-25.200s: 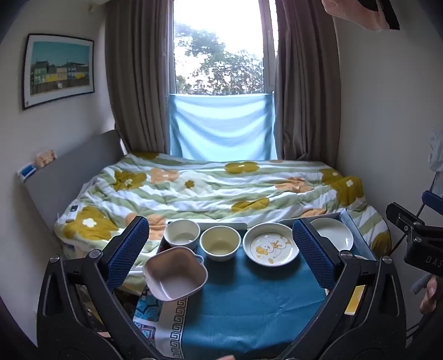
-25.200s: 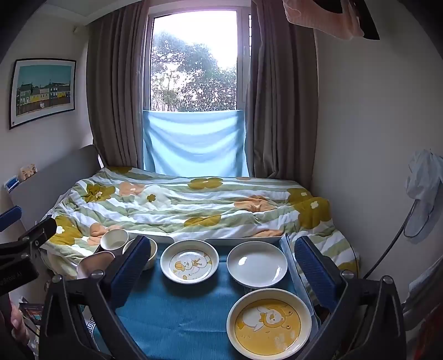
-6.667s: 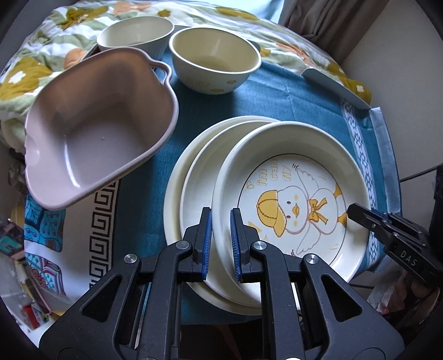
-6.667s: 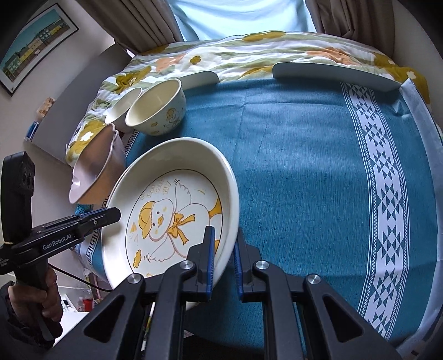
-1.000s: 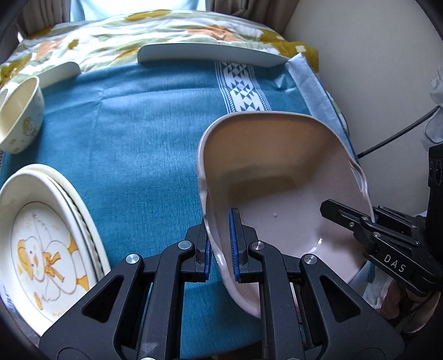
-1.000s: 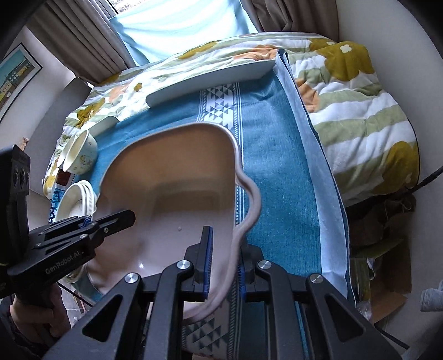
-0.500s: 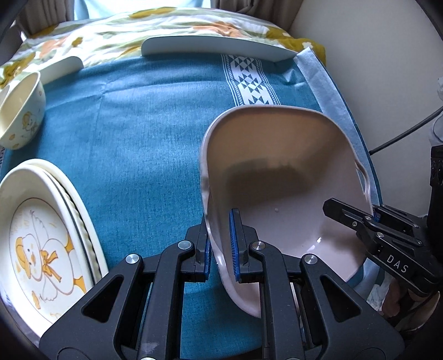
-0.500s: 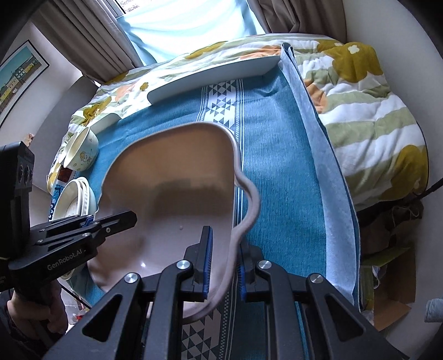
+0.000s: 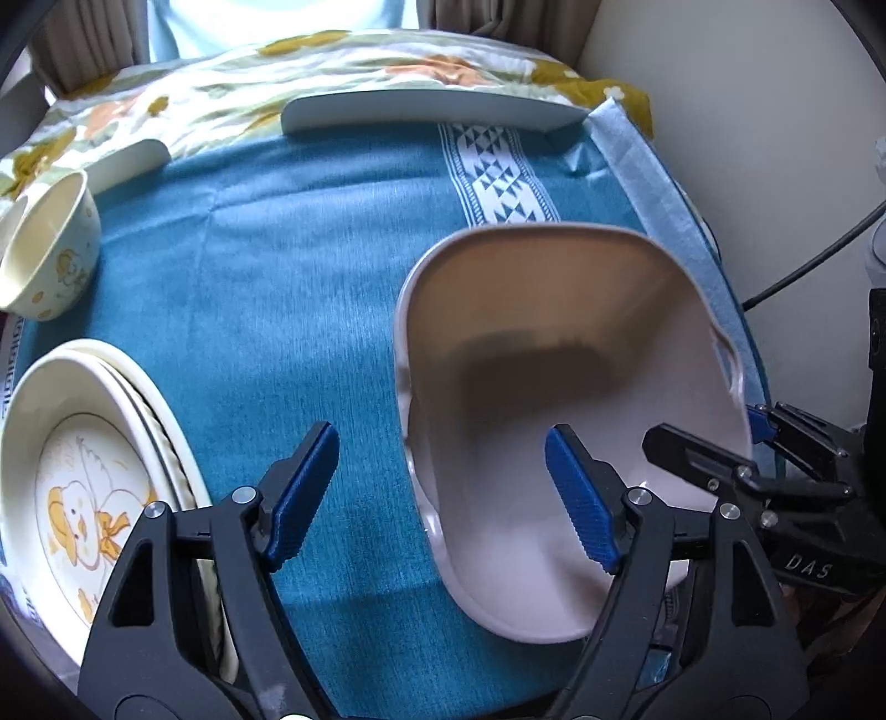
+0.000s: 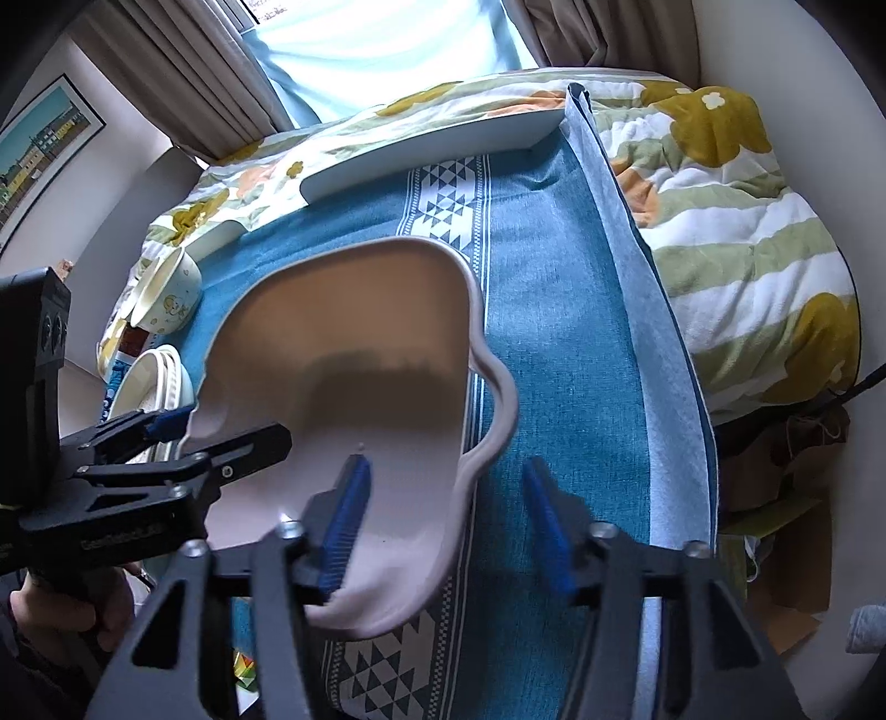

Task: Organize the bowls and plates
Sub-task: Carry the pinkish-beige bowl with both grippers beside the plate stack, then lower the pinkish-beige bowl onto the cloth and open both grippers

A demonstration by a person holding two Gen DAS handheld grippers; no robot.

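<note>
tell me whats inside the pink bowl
The pink bowl holds no dishes: only its bare inside, a dark shadow and a tiny speck show. One finger each of the open left gripper and the open right gripper hides part of the near inside.

A teal tablecloth [image 9: 266, 288] is covering the table, with a white band of triangle patterns [image 9: 498, 177] running from 6 toward 12 o'clock and a paler blue hem [image 10: 642, 310] lying along its 3 o'clock edge. A floral quilt [image 10: 736, 238] in green, white and mustard is spreading over the bed at 12 and 2 o'clock. Grey-brown curtains [image 10: 216, 94] are hanging at 11 o'clock beside a light blue cloth [image 10: 387, 50] that is covering the window. A framed picture [image 10: 39, 149] is hanging on the wall at 9 o'clock. A black cable [image 9: 814, 255] is trailing down at 3 o'clock.
</note>
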